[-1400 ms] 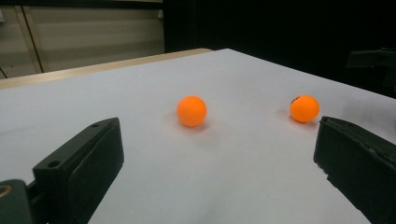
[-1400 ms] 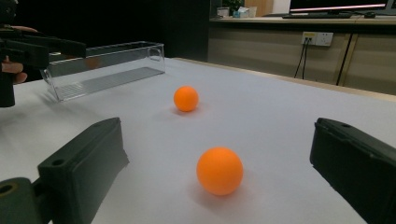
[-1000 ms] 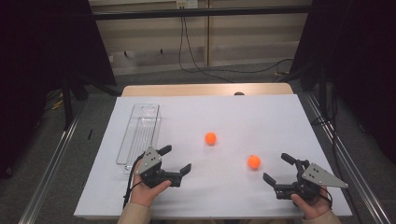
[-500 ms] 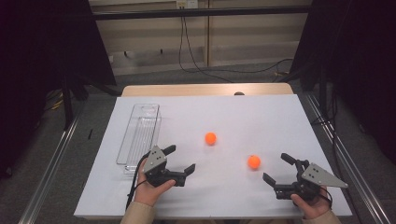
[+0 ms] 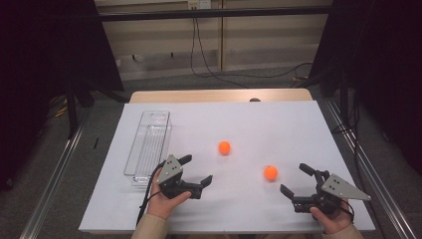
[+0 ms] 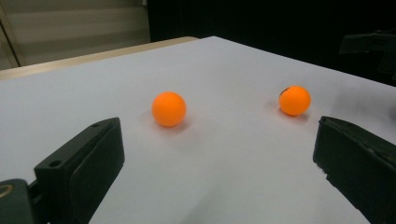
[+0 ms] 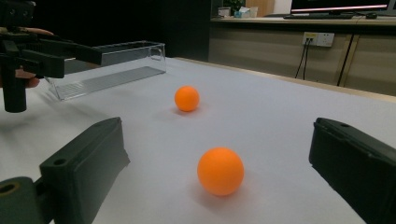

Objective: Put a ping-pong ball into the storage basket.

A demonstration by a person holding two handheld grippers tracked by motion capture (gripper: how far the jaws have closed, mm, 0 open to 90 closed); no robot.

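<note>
Both tongs are spread wide, nothing gripped. Left tongs (image 5: 195,171) sit just beside the clear plastic tray (image 5: 148,145), aimed at the far orange ball (image 5: 224,147). Right tongs (image 5: 296,180) face the near orange ball (image 5: 270,173), close but not touching. Both balls rest on the white bench (image 5: 278,124), well apart.

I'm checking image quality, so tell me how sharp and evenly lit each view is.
High view: the white table is evenly lit, dark surroundings. Left gripper view: both orange balls, nearer and farther, are sharp with soft shadows. Right gripper view: the clear plastic tray shows mild glare.
</note>
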